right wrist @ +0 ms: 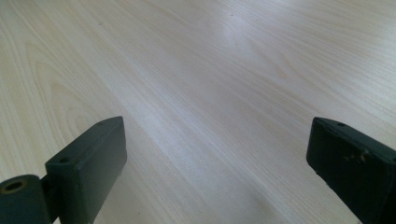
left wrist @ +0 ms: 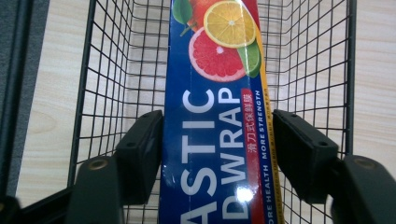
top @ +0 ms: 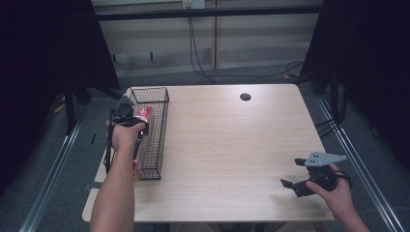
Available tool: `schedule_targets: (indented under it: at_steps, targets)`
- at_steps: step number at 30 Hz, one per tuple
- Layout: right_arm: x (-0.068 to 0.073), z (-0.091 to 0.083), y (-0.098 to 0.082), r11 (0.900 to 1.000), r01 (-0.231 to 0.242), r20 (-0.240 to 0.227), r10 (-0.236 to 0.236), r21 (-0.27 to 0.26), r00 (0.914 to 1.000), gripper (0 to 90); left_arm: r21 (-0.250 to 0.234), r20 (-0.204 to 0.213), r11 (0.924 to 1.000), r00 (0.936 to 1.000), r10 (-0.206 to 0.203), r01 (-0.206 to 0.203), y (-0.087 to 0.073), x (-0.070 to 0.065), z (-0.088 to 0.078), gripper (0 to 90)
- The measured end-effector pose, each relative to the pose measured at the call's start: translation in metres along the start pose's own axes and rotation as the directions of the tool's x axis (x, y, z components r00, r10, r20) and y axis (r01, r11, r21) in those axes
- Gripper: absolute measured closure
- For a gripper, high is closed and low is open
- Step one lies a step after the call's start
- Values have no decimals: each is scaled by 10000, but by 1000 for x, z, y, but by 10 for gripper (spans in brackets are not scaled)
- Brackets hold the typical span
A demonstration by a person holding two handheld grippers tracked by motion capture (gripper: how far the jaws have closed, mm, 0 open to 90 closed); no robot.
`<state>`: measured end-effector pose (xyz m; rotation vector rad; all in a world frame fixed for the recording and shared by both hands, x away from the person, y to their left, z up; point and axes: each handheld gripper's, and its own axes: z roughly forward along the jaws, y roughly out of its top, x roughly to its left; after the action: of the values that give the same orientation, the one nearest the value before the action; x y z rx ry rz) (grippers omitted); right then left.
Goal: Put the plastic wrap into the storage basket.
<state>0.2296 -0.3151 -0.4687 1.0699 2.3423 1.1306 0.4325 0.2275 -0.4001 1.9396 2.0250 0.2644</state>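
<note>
A: Left side of the wooden table point(top: 222, 145): black wire basket point(top: 162, 130), long and narrow, set along the left edge.

B: Contents?

A: Plastic wrap box point(left wrist: 217, 130), blue and red with printed citrus slices, lying lengthwise inside the basket. Seen from the high view as a red strip point(top: 144, 116) under the hand.

B: Left gripper?

A: Left gripper point(left wrist: 217, 154) held over the basket by the left hand point(top: 124, 135). Jaws set on either side of the box; left jaw against the box's edge, right jaw at or just off the other edge. Whether truly clamped, cannot tell.

B: Right side?

A: Right gripper point(top: 292, 175) near the front right corner, well apart from the basket, held by the right hand point(top: 336, 191). Grey three-cornered plate point(top: 326, 158) on top. Jaws spread wide, nothing between them but bare wood grain point(right wrist: 219, 102).

B: Elsewhere on the table?

A: Dark round hole point(top: 245, 96) near the far edge. Behind the table, cables point(top: 203, 67) hanging down along the wall.
</note>
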Motion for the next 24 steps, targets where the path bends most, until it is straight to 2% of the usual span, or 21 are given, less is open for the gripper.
schedule_targets:
  at_steps: [4, 6, 7, 8, 12, 15, 18, 20, 24]
  targets:
    - [1, 0, 1, 10000, -22, -22, 22, -16, 10000, 48, 12, 91, 10000, 9999, 72, -73, 0, -3, -2, 320]
    - [0, -1, 1, 10000, -4, -18, 4, -47, 10000, 48, 57, 59, 9994, 9994, 328, -328, 0, -3, -4, 289]
    - [0, -1, 1, 10000, -15, -11, 15, -43, 10000, 48, -28, 113, 9998, 9997, 195, -195, -1, -4, -5, 275]
    - [0, -1, 0, 10000, -12, 26, 12, -25, 10000, 48, -7, 179, 9993, 9991, 379, -379, -1, -4, -6, 262]
    - [0, -1, 0, 10000, -17, -21, 17, -40, 10000, 48, -105, 309, 9993, 9988, 372, -369, -3, -4, -10, 227]
    - [1, -1, 1, 10000, -2, 20, 3, -46, 10000, 48, -267, 337, 9982, 9980, 539, -530, -2, -5, -19, 202]
    - [1, -2, 1, 10000, -8, 33, 8, -37, 10000, 48, -508, 662, 9973, 9962, 572, -539, 0, -7, -31, 199]
    - [2, -2, 1, 10000, -25, 31, 25, -33, 10000, 48, -657, 725, 9959, 9951, 675, -628, 1, -10, -38, 198]
    - [2, -4, 2, 9999, -22, 37, 23, -116, 10000, 48, -791, 1122, 9937, 9898, 880, -793, 2, -18, -48, 192]
